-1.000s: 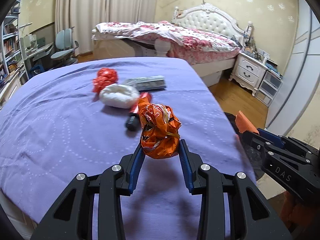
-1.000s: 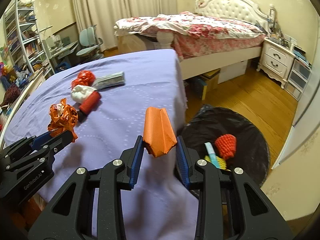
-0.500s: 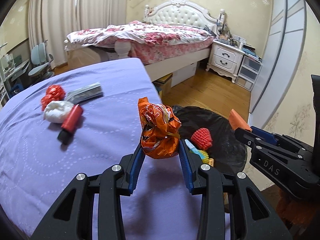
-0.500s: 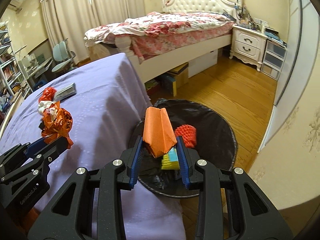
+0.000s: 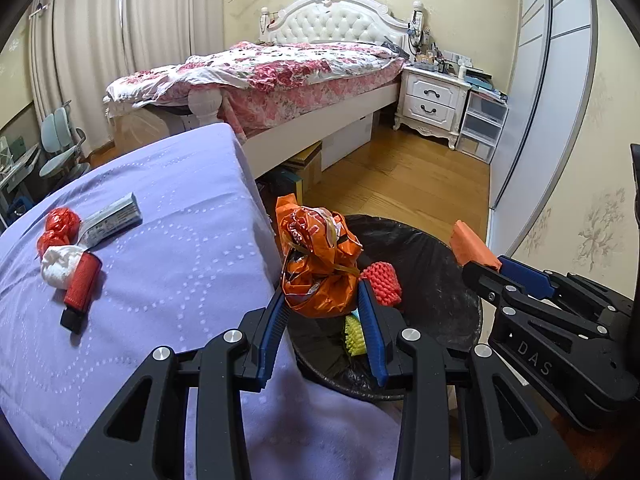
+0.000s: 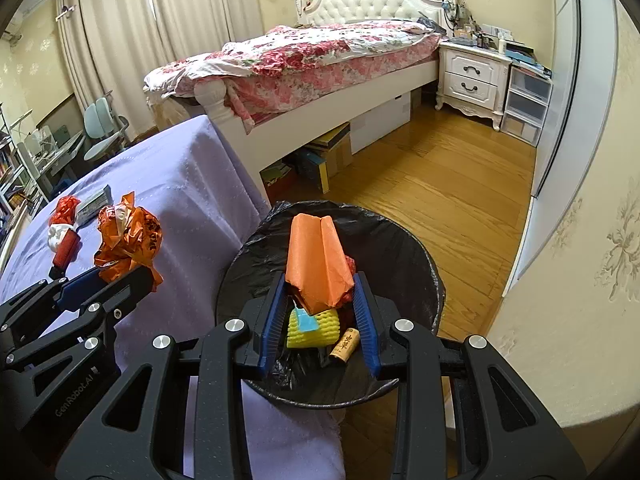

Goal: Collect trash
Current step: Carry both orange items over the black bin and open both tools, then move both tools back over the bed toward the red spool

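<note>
My left gripper [image 5: 322, 300] is shut on a crumpled orange wrapper [image 5: 318, 262], held at the near rim of the black-lined trash bin [image 5: 436, 256]. My right gripper [image 6: 320, 298] is shut on a folded orange paper [image 6: 318, 258], held above the bin's [image 6: 400, 248] opening. The bin holds a red foam net [image 5: 382, 282], a yellow ribbed piece [image 6: 316, 328] and a cork [image 6: 344, 344]. On the purple table [image 5: 160, 248] lie a red tube with a black cap [image 5: 80, 288], a white wad [image 5: 58, 266], red crumpled balls [image 5: 58, 224] and a flat packet [image 5: 110, 220].
The bin stands on the wooden floor [image 6: 440, 184] against the table's right edge. A bed [image 6: 320, 52] lies behind, a white nightstand [image 6: 472, 76] and drawers to the right, and a wall [image 6: 580, 240] close on the right.
Both grippers have swung right from over the table to the bin, still holding their trash. The right one now hangs over the bin's opening.
</note>
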Action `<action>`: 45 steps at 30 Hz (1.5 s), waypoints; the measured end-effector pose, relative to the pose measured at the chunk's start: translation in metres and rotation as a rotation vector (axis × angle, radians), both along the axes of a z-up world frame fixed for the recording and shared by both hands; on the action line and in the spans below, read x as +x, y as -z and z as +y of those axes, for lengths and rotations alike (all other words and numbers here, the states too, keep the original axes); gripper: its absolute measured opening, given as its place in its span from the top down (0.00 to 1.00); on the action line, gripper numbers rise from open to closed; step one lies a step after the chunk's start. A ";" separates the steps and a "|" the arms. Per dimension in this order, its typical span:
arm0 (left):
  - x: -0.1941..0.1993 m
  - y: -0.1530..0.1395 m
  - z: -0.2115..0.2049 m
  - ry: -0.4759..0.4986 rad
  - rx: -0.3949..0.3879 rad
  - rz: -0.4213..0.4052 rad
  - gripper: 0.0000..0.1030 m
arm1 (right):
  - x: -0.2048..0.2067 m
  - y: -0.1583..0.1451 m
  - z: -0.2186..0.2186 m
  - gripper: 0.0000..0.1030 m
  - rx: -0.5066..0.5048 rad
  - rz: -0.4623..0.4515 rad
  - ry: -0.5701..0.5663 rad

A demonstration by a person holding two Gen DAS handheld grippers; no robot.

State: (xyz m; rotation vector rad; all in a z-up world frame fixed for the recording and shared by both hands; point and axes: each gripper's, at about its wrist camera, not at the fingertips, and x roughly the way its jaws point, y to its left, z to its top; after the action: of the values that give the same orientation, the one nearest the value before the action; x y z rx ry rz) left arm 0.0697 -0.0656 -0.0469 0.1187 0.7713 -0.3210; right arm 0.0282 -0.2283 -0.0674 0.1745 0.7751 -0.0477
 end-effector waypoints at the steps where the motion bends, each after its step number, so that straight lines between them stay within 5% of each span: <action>1: 0.002 0.001 -0.001 0.000 0.003 0.002 0.64 | 0.002 0.001 -0.002 0.68 0.001 0.000 0.004; 6: 0.010 0.005 -0.005 0.009 0.003 0.036 0.61 | 0.010 0.010 -0.009 0.66 0.007 0.009 0.011; 10: 0.008 0.004 0.000 -0.014 -0.014 0.028 0.37 | 0.012 0.015 -0.015 0.57 0.012 0.023 0.038; 15: 0.005 0.001 0.005 -0.030 -0.018 0.024 0.33 | 0.009 0.018 -0.017 0.56 0.014 0.027 0.046; 30: 0.000 -0.007 0.064 -0.195 0.045 -0.011 0.32 | 0.005 0.004 0.011 0.50 0.026 0.007 -0.018; 45: -0.014 -0.009 0.179 -0.434 0.047 -0.006 0.32 | 0.016 -0.012 0.107 0.49 0.038 0.022 -0.242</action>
State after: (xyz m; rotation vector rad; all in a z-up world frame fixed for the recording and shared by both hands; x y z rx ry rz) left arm 0.0556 0.1138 -0.0377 -0.0058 0.7772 0.1091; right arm 0.0442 -0.1210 -0.0552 0.1151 0.8147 0.1950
